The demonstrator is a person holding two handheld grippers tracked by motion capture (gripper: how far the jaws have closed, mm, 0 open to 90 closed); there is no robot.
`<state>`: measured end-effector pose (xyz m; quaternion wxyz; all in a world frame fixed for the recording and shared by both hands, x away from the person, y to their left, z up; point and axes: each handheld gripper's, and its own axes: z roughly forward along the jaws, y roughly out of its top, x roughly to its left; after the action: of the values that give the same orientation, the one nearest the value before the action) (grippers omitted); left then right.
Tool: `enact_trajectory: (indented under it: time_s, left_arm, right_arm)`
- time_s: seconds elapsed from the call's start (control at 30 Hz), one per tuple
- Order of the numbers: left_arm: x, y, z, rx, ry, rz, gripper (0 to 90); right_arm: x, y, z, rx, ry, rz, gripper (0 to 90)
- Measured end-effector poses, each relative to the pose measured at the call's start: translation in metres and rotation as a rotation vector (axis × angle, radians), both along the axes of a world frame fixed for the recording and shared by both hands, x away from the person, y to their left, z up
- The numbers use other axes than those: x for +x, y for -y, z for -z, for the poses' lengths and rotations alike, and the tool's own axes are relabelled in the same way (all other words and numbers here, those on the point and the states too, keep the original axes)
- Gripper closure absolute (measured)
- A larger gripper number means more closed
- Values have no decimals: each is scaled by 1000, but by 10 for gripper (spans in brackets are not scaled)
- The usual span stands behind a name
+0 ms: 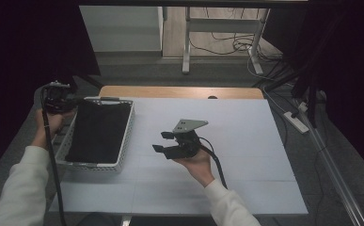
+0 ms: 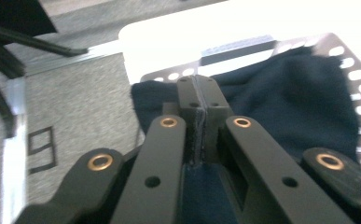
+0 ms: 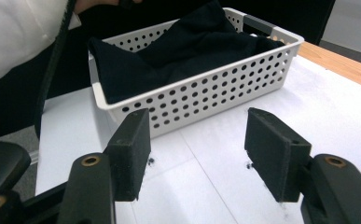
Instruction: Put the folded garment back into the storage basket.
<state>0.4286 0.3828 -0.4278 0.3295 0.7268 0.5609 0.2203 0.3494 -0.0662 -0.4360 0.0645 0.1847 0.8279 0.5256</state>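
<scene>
Filling the white basket (image 1: 125,141) lies a dark cloth (image 1: 98,132); left gripper (image 1: 71,101) pinches it.

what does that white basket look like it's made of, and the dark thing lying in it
The basket looks like moulded plastic: smooth matte white walls pierced by even rows of round holes. The dark thing looks like soft knit or woven fabric, navy or black, since it slumps in folds and shows a fuzzy edge; the exact fibre cannot be told.

Basket (image 3: 201,100): white plastic, smooth, walls perforated with round holes.
Cloth (image 1: 98,129) inside the basket: dark, matt, soft fabric.
Worktop (image 1: 236,122) under the basket: white, matt sheet; bare wood edge (image 1: 179,92) behind the basket.
Fingers (image 3: 271,154): black, matt pads.
</scene>
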Motion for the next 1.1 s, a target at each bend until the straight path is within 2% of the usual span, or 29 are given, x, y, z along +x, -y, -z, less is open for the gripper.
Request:
enact_trajectory:
  time_s: [0.13,0.27,0.3,0.33,0.5,0.6,0.73,0.83,0.9,1.1]
  left_arm:
    - [-6,2,0,2,9,-10,886]
    - [-14,8,2,-29,14,-3,886]
    - [-17,11,3,-56,17,7,886]
    - [-21,16,3,-65,29,16,885]
    - [-34,39,3,-77,58,53,835]
    - [-41,50,2,-90,75,74,772]
    - [-55,68,0,-86,103,124,555]
    - [-65,81,-1,-68,113,159,460]
    - [-70,86,-2,-60,120,166,423]
    - [-90,104,-4,-89,148,188,329]
  right_arm:
    - [-3,12,1,-7,-1,7,400]
    - [-5,25,2,-16,-2,18,397]
    - [-6,29,2,-21,-2,20,394]
    - [-6,32,2,-24,-4,23,392]
    - [-8,51,4,-48,-3,38,385]
    - [-7,61,6,-60,-10,46,381]
    - [-4,74,12,-76,-16,54,380]
    - [-2,83,15,-88,-26,57,373]
    - [0,90,17,-90,-24,62,373]
    - [1,108,21,-98,-29,88,363]
